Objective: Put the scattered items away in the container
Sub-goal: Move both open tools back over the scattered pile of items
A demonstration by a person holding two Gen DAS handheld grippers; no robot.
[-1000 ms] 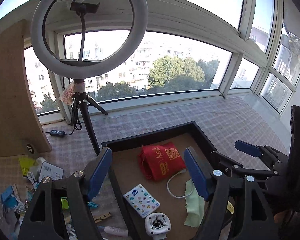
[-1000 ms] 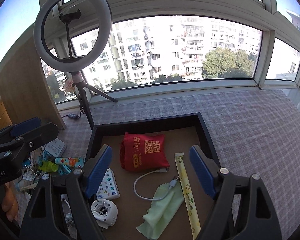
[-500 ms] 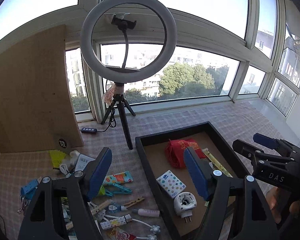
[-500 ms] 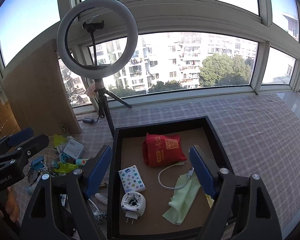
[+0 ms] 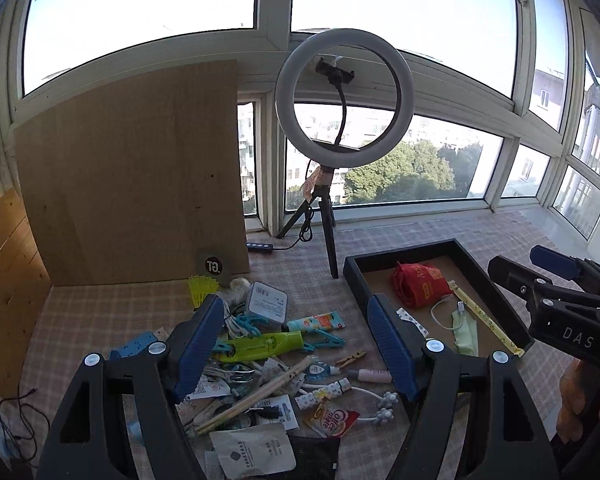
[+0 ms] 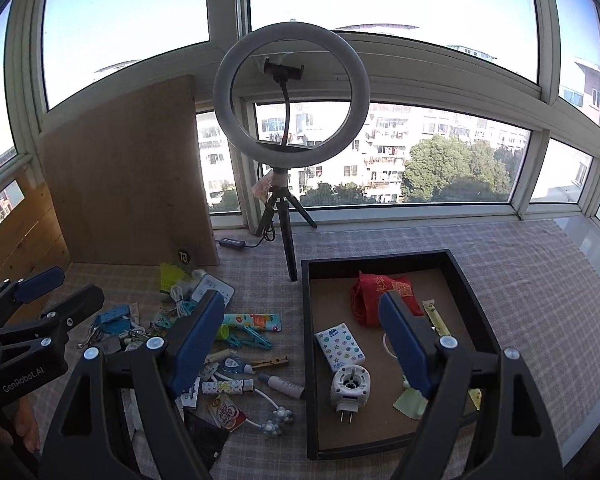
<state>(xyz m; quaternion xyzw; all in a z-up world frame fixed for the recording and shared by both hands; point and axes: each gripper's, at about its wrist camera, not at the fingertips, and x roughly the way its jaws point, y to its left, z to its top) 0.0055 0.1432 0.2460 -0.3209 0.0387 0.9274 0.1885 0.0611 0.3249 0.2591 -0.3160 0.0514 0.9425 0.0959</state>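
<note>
Left wrist view: left gripper jaws apart, empty, over scattered items at lower centre; black tray right. Right gripper likewise apart, empty. Best: single out one item, descend squarely.

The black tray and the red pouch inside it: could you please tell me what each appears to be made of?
The black tray looks like painted wood or rigid board: thick, matte, straight walls around a flat brown, cardboard-like floor. I cannot tell which. The red pouch seems to be soft fabric: it slumps and creases, with printed gold markings.
</note>
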